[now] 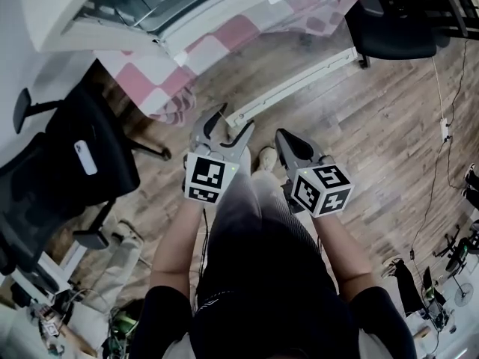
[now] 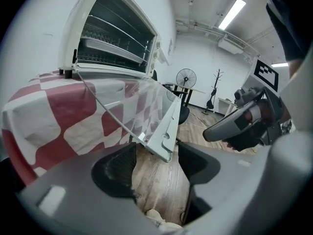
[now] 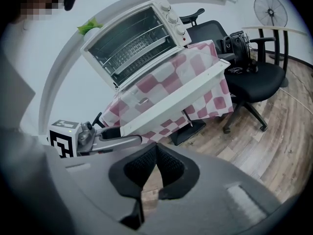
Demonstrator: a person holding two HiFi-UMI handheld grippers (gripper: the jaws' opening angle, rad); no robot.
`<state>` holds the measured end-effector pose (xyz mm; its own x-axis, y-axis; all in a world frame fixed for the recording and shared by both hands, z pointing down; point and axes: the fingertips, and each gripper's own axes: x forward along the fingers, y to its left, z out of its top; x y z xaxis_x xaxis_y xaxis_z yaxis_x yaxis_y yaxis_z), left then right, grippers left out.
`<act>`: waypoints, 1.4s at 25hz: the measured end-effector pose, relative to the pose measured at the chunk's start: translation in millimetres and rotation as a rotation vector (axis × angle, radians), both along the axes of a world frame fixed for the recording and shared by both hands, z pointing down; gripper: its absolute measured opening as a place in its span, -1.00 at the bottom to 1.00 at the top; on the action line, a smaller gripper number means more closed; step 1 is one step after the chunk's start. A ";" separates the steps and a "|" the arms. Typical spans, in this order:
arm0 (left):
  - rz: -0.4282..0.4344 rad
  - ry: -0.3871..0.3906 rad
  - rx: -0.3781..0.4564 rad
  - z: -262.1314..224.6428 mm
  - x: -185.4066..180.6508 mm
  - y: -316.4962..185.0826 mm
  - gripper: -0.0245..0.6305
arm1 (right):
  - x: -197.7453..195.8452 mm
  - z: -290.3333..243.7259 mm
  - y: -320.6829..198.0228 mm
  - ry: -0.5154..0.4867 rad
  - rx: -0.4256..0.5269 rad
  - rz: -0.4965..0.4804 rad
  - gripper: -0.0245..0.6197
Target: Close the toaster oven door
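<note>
The white toaster oven stands on a red-and-white checked cloth, racks showing inside. Its glass door hangs open and level, and the white front edge juts toward me. My left gripper is open at the near end of that edge. In the left gripper view the door's corner sits between the spread jaws of the left gripper, and no pad presses on it. My right gripper hangs shut and empty just right of it, below the door; its tips meet in the right gripper view.
A black office chair stands at the left, and another is beside the table. Wood floor lies below, with cables at the right. A floor fan stands at the back.
</note>
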<state>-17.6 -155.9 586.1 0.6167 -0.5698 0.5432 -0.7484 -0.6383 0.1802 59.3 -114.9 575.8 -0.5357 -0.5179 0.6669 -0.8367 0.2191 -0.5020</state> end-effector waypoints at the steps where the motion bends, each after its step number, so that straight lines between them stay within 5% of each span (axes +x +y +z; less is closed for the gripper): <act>1: 0.003 0.003 0.000 0.9 0.7 -1.4 -0.09 | -0.9 2.0 -0.6 0.000 -0.005 0.001 -0.91; 21: 0.082 0.029 0.042 6.6 22.9 -14.8 -0.07 | 9.3 16.2 1.1 0.017 -0.024 0.039 -0.91; 35: 0.020 0.040 0.058 -4.5 22.3 -19.4 -0.10 | 19.7 5.8 11.0 0.018 0.003 0.042 -0.92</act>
<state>4.7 -175.3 581.6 0.6489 -0.5869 0.4843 -0.7284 -0.6631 0.1723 79.0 -103.9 581.6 -0.5010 -0.5419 0.6748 -0.8543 0.1848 -0.4858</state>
